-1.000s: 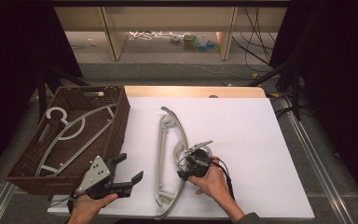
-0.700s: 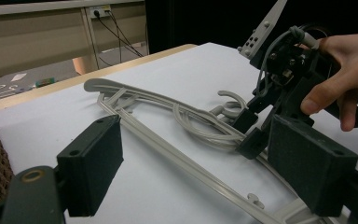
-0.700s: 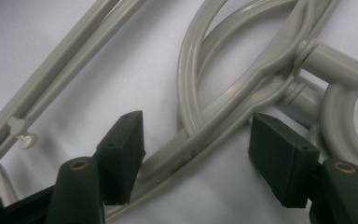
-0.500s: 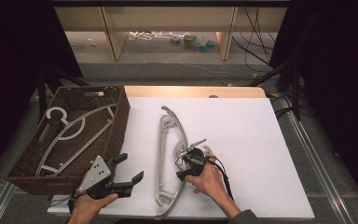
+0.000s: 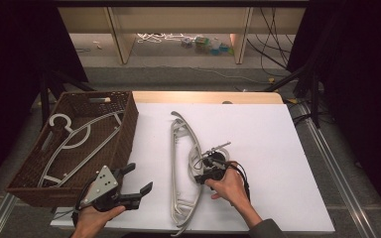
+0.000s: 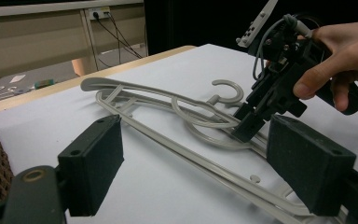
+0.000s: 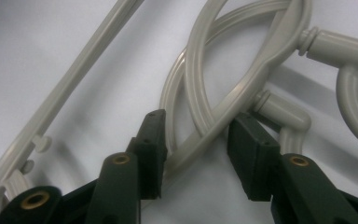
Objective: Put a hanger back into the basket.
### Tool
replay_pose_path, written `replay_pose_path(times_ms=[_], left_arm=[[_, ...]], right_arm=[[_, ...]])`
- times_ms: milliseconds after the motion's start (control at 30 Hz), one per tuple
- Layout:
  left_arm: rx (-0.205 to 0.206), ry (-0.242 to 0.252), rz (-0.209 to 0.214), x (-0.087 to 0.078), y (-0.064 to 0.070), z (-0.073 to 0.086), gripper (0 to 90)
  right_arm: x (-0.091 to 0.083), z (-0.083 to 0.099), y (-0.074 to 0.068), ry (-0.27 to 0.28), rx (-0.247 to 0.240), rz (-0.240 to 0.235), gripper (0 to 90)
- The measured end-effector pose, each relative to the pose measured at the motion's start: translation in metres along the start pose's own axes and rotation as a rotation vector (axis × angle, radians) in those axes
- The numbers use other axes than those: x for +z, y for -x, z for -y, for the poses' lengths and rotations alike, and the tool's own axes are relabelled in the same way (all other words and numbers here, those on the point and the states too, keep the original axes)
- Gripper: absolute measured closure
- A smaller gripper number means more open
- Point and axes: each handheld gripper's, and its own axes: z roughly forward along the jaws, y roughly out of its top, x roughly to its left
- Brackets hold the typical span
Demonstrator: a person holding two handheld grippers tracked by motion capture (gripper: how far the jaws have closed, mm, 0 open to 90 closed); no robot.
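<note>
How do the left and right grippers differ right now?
The left gripper is wide open, clear of the hangers and touching nothing; the right gripper has its jaws set either side of a hanger's curved bar, not yet shut. The left hovers near the basket; the right sits mid-table by the hooks. Both are hand-held, with black jaws.

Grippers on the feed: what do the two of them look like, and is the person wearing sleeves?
Both are black handheld tools. The left gripper has blocky rectangular jaw pads and a grey three-cornered plate dotted with small holes. The right gripper has brass-coloured rivets on its arms and a black cable looping over the hand. A dark sleeve covers the right forearm.
</note>
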Motion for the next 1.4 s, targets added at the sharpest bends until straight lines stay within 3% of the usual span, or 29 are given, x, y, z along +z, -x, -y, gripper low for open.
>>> replay_pose_path(times_ms=[100, 300, 600, 667, 767, 933, 1000, 1267, 1400], left_arm=[[-0.002, 0.003, 0.0, 0.0, 0.0, 0.0, 18.7], [0.0, 0.0, -0.003, 0.0, 0.0, 0.0, 18.7], [-0.014, -0.001, -0.006, 0.0, 0.0, 0.0, 18.8], [-0.012, -0.005, -0.007, 0.0, -0.001, 0.0, 18.8], [-0.011, -0.005, -0.009, 0.0, -0.001, 0.0, 18.9], [-0.011, -0.004, -0.009, 0.0, -0.001, 0.0, 18.9], [-0.003, -0.005, -0.01, 0.0, -0.002, 0.0, 19.0], [-0.008, -0.005, -0.014, 0.001, -0.002, 0.0, 19.1], [-0.012, -0.006, -0.018, 0.0, -0.002, 0.001, 19.2]], right_arm=[[0.0, 0.0, 0.004, 0.02, 0.016, -0.017, 61.8], [-0.005, -0.001, 0.012, 0.143, 0.076, -0.043, 69.9], [-0.002, -0.008, 0.016, 0.212, 0.14, -0.104, 72.9], [-0.004, -0.011, 0.016, 0.206, 0.124, -0.097, 73.4], [-0.007, -0.015, 0.015, 0.239, 0.114, -0.117, 75.4], [-0.02, -0.023, 0.014, 0.298, 0.074, -0.177, 80.3], [-0.027, -0.026, 0.014, 0.311, 0.031, -0.149, 80.5], [-0.04, -0.024, 0.017, 0.314, -0.06, -0.131, 80.6], [-0.048, -0.022, 0.017, 0.308, -0.131, -0.122, 80.7]])
